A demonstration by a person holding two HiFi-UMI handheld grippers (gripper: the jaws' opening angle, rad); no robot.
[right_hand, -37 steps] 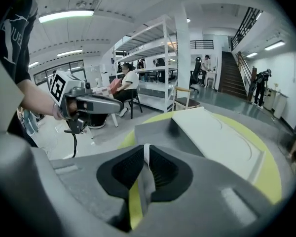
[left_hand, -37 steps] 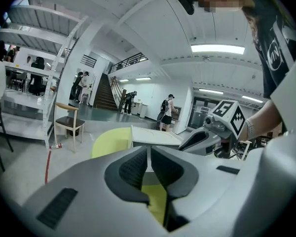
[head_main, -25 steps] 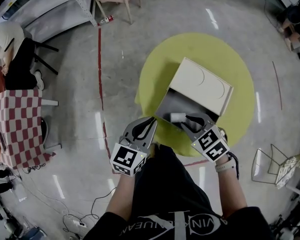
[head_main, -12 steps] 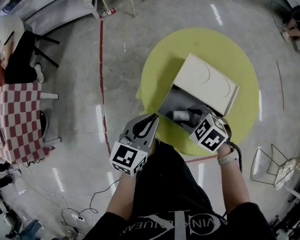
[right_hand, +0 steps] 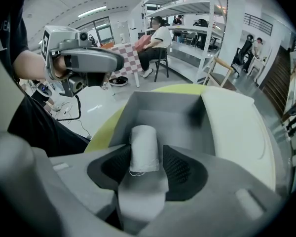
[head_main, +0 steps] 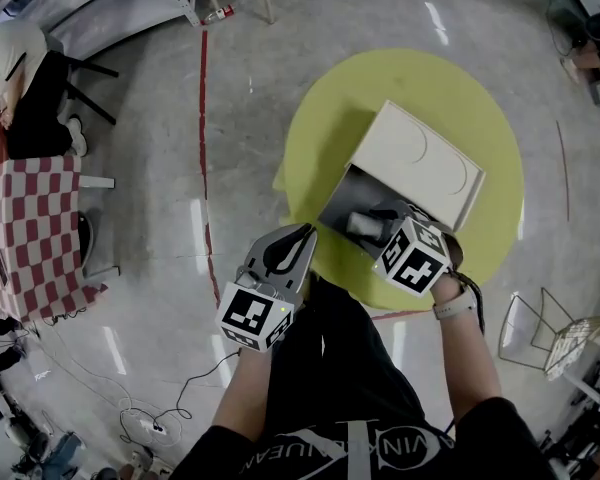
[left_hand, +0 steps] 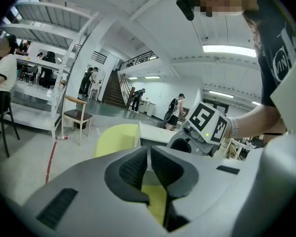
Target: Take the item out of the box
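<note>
**A:** Right gripper [right_hand: 147, 154] tips steeply down into the box [right_hand: 160, 113] on the yellow table [head_main: 315, 138]. Its jaws have just been opening and stand wide, with the white thread spool [right_hand: 144, 142] between them, not pinched

**B:** Head view half-hides that spool. Left gripper [left_hand: 149, 154] sits near level, jaws together, empty. Shirt print's too warped to read

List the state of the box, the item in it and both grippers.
box: open, grey inside showing.
right gripper: open; jaws have just been opening, with the white spool between them.
white spool: lying in the box, not gripped.
left gripper: shut, empty.
</note>
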